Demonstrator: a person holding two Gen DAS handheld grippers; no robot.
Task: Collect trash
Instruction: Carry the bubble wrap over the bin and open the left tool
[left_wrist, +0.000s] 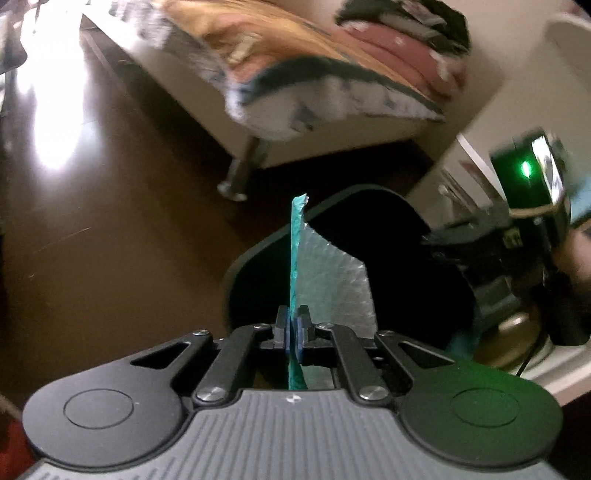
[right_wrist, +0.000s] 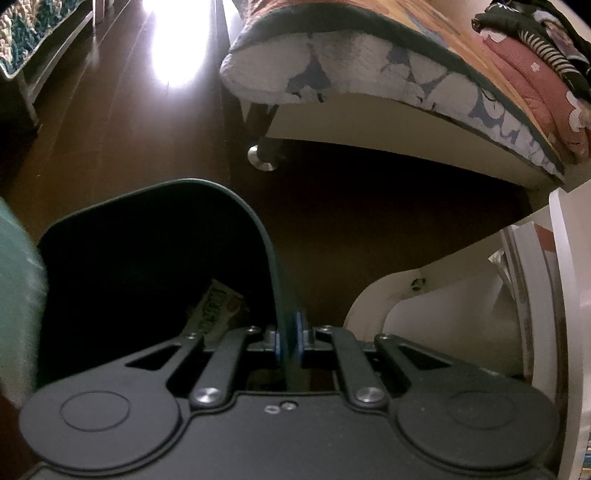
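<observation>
Clamped in the left gripper (left_wrist: 294, 330) is a teal bubble mailer (left_wrist: 325, 273), held edge-on above the open mouth of a dark bin (left_wrist: 388, 258) on the brown floor (left_wrist: 110, 221). Beside it, the right gripper (right_wrist: 289, 341) pinches the bin's rim between its narrow jaws. A printed packet (right_wrist: 218, 310) lies inside the bin. Beyond stands a bed (right_wrist: 369, 122) with patterned bedding.

A teal bubble mailer (left_wrist: 295, 266) is pinched edge-on in the closed left claw (left_wrist: 293, 328), held above the dark open bin (left_wrist: 388, 258). At the right edge, the other device (left_wrist: 532, 206) is seen blurred, a green light glowing. A bed (left_wrist: 295, 85) lies beyond.
</observation>
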